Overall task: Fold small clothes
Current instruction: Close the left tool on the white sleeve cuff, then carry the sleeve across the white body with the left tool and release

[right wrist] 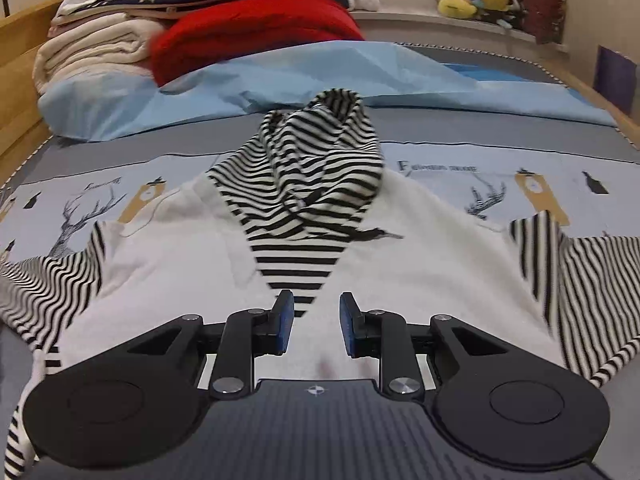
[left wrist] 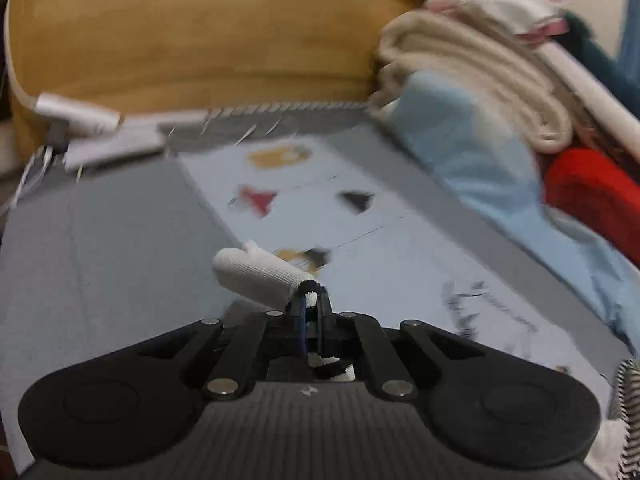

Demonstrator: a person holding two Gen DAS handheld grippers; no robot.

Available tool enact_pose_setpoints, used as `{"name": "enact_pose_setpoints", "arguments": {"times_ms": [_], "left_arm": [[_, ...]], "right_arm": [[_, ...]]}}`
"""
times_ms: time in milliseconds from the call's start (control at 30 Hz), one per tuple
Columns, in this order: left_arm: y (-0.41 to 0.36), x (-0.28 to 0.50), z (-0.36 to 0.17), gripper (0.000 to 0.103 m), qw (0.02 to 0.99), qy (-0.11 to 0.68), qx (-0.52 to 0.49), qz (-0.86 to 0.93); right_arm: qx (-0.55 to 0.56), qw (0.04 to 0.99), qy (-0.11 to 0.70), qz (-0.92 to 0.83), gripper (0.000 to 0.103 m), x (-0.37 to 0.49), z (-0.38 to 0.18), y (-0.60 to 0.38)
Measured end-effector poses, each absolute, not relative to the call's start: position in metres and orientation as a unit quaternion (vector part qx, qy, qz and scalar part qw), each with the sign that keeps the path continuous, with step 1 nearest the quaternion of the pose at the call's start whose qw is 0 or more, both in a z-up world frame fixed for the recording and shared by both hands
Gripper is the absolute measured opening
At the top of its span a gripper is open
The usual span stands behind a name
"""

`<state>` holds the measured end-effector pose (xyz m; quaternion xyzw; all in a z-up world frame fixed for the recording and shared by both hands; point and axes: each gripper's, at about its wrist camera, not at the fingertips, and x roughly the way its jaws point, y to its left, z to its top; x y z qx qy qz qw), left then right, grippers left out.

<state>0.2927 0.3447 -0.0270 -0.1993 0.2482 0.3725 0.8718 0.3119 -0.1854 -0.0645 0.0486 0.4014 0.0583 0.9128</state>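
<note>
Left wrist view: the left gripper (left wrist: 312, 300) is clamped on a white sleeve (left wrist: 256, 276) with a striped cuff, lifted over the bedsheet (left wrist: 120, 240). The pinch takes only the cuff, so it could slip out. Towels (left wrist: 472, 76) crowd the right; the left is open sheet.

Right wrist view: the right gripper (right wrist: 316, 320) hangs half open and empty over the garment (right wrist: 180, 248), which lies spread below its striped hood (right wrist: 316, 160). A sleeve pull could drag it askew. The far sheet beyond the hood is free.

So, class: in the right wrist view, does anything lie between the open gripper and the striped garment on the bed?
Nothing visible does. The right gripper hangs open directly over the white and striped garment, with no other item between its fingers and the cloth.
</note>
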Motion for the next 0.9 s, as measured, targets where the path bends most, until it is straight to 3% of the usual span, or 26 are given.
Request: {"name": "enact_pose_setpoints", "arguments": {"times_ms": [133,367,500,567,633,733,900], "left_arm": [[0.263,0.306,0.004,0.005,0.927,0.217,-0.135,0.276],[0.053,0.304,0.027,0.005,0.98,0.192,-0.046,0.019],[-0.058,0.302,0.002,0.008,0.96,0.249,-0.033,-0.123],[-0.095,0.306,-0.018,0.021,0.929,0.315,-0.036,-0.19],[-0.109,0.304,-0.024,0.022,0.916,0.343,-0.023,-0.207],[-0.093,0.304,-0.017,0.038,0.923,0.344,-0.023,-0.173],[-0.008,0.33,-0.011,0.038,0.917,0.385,-0.093,-0.053]], "right_arm": [[0.067,0.909,0.409,0.048,0.026,0.312,-0.067,-0.204],[0.091,0.909,0.406,0.02,0.026,0.305,-0.063,-0.241],[0.112,0.908,0.403,-0.013,0.026,0.305,-0.063,-0.267],[0.135,0.903,0.407,-0.04,0.026,0.307,-0.067,-0.282],[0.164,0.892,0.415,-0.069,0.026,0.309,-0.073,-0.299],[0.205,0.878,0.421,-0.098,0.026,0.31,-0.082,-0.318],[0.267,0.85,0.445,-0.086,0.026,0.316,-0.096,-0.329]]}}
